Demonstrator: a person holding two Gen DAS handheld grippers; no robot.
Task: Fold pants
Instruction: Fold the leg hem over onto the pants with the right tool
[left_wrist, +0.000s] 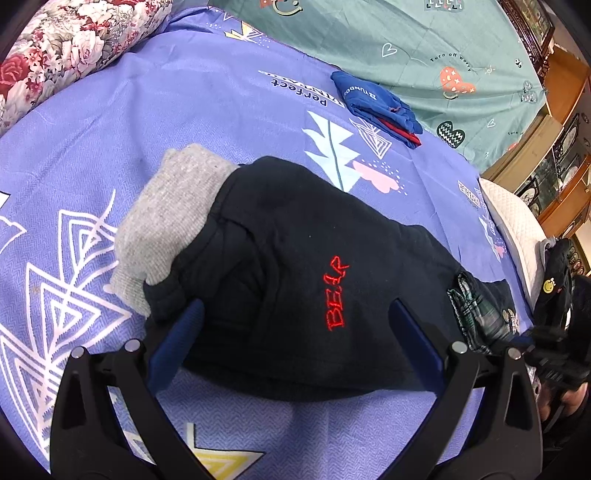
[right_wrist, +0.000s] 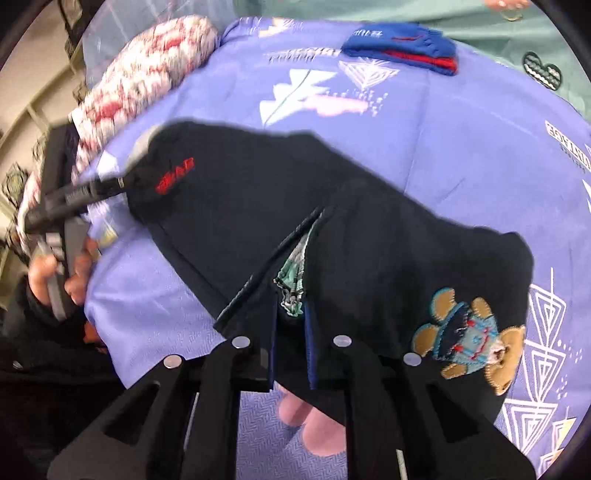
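Note:
Black pants (left_wrist: 295, 266) with a red "BEAR" mark and a grey ribbed cuff (left_wrist: 173, 221) lie folded on the purple bed sheet (left_wrist: 184, 110). My left gripper (left_wrist: 295, 314) is open, its blue fingers straddling the near edge of the pants. In the right wrist view the pants (right_wrist: 369, 236) show a bear patch (right_wrist: 469, 339) and a plaid lining (right_wrist: 295, 280). My right gripper (right_wrist: 290, 332) is shut on the pants' edge by the lining and holds it lifted.
Folded blue and red clothes (left_wrist: 380, 107) lie at the far side of the sheet. A floral pillow (left_wrist: 66, 48) is at the far left. A green blanket (left_wrist: 406, 37) lies beyond. Wooden furniture (left_wrist: 554, 110) stands at the right.

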